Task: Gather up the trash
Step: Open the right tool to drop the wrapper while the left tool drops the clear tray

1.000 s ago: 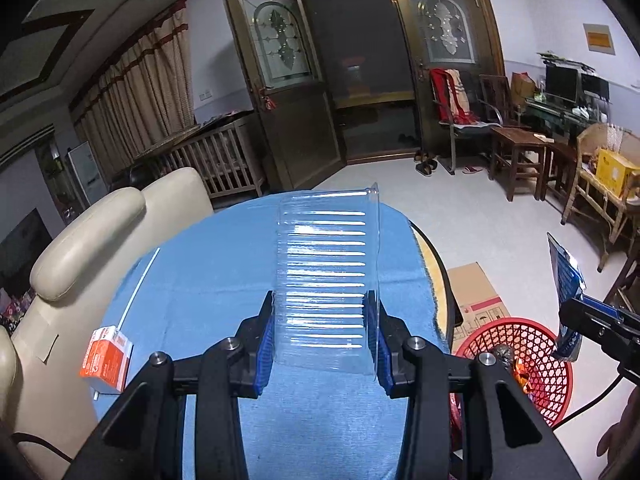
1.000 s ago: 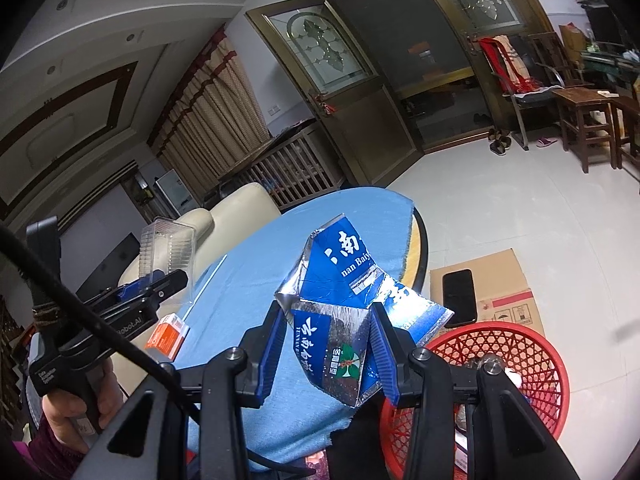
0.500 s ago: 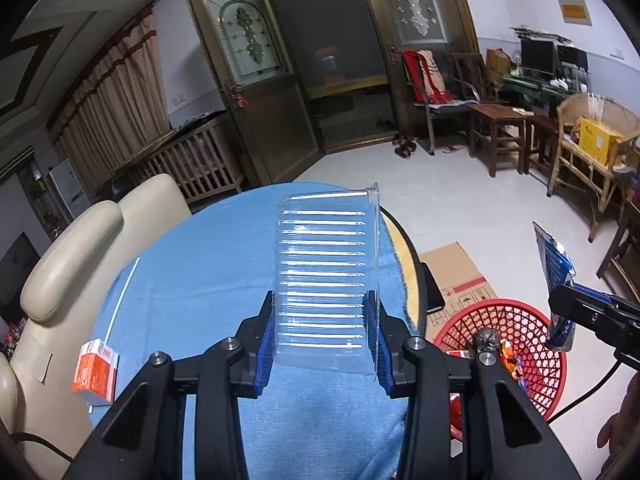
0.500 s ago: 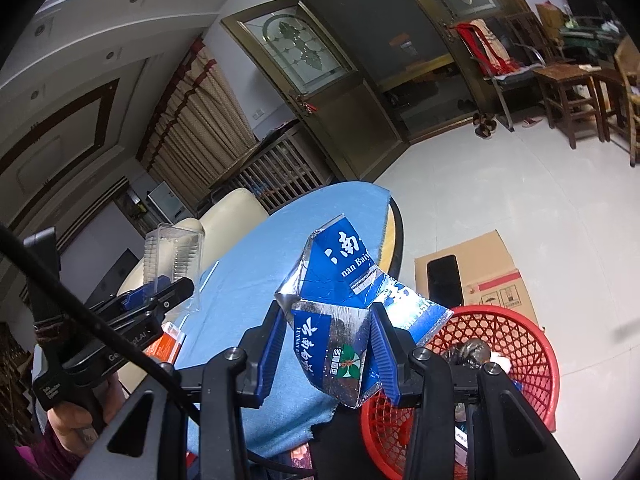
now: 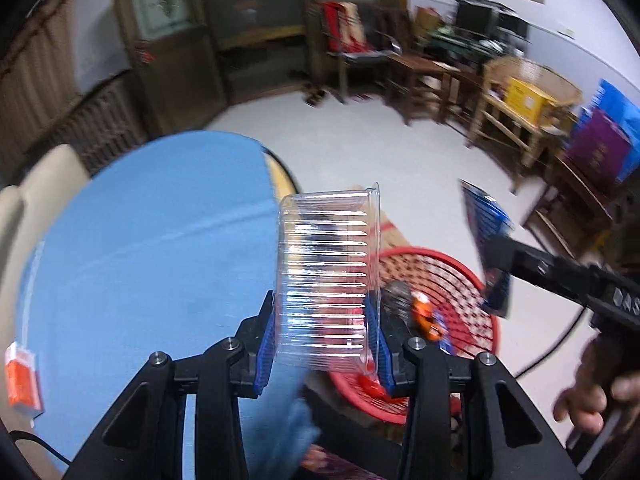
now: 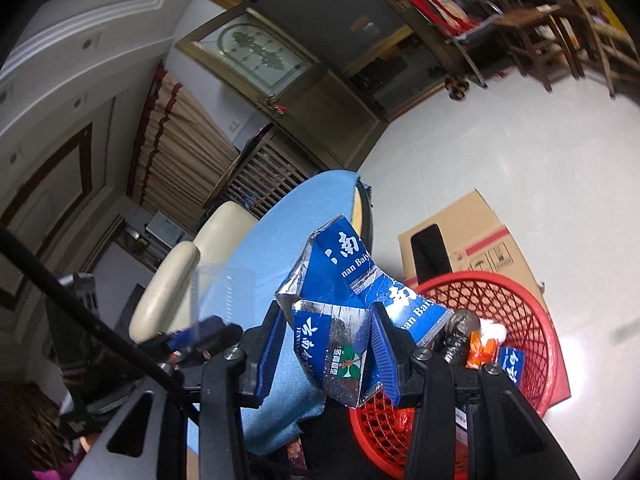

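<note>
Left tool point(image 5: 324, 338) gripping ribbed clear tray point(image 5: 326, 276), crumpled foil carton point(image 6: 344, 320)

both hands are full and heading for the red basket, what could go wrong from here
1. The clear plastic container in the left gripper is thin and held only near its lower end, so it may flex or slip out before it is over the red basket.
2. Both grippers head for one basket; the right gripper with the blue carton might collide with the left one.
3. The carton's loose flap could catch on the basket's rim.
</note>
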`<act>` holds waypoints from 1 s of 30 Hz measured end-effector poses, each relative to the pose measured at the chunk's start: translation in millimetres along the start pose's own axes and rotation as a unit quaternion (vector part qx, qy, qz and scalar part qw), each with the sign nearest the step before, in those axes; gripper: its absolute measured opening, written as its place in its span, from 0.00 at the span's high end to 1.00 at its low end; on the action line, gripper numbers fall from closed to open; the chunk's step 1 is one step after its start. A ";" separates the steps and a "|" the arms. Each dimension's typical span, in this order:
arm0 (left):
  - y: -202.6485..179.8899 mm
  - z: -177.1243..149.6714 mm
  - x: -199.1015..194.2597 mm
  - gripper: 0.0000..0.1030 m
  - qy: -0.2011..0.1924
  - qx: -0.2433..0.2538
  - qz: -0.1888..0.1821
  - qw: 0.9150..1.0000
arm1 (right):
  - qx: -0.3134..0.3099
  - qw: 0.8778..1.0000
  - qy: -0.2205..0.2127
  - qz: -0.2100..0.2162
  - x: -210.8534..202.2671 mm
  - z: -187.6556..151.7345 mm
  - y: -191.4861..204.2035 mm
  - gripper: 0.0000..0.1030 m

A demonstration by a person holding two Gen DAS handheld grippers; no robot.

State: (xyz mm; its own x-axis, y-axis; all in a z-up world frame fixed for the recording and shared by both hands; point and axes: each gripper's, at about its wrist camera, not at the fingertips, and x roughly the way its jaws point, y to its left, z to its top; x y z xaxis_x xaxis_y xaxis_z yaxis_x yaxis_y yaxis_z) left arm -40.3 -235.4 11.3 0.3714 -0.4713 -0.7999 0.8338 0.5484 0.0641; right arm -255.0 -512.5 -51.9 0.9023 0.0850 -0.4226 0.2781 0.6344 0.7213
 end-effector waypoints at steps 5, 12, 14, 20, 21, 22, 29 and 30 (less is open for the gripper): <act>-12.8 -4.1 27.8 0.57 0.043 0.005 -0.047 0.998 | 0.069 0.997 0.017 0.017 10.9 -4.8 -34.6 0.56; -16.8 -9.9 57.3 0.58 0.085 0.002 -0.062 0.994 | 0.183 0.982 0.047 0.018 33.5 -22.1 -93.2 0.54; -17.7 -10.0 59.4 0.57 0.089 0.001 -0.069 0.994 | 0.209 0.976 0.055 0.014 37.2 -25.9 -104.5 0.53; -13.9 -10.8 47.8 0.38 0.062 0.003 -0.071 0.996 | 0.232 0.970 0.068 0.011 45.4 -28.7 -112.1 0.40; -12.1 -10.3 45.3 0.38 0.058 0.003 -0.069 0.996 | 0.232 0.970 0.069 0.013 46.0 -27.7 -112.2 0.38; -10.0 -9.9 41.4 0.38 0.054 0.002 -0.066 0.996 | 0.231 0.970 0.069 0.012 46.5 -27.1 -110.3 0.36; 23.2 -9.2 -2.1 0.38 -0.006 -0.015 -0.001 1.000 | 0.168 0.983 0.070 0.001 46.4 -18.3 -73.2 0.36; 28.1 -9.7 -9.6 0.38 -0.017 -0.018 0.014 1.000 | 0.155 0.985 0.072 -0.006 47.6 -17.3 -65.4 0.36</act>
State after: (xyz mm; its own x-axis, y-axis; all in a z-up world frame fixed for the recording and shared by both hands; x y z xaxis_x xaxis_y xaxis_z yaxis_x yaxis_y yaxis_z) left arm -24.4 -208.7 15.0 0.4092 -0.4784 -0.7770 0.8078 0.5859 0.0647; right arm -235.9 -536.6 -128.7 0.8483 0.2018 -0.4895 0.3956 0.3729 0.8393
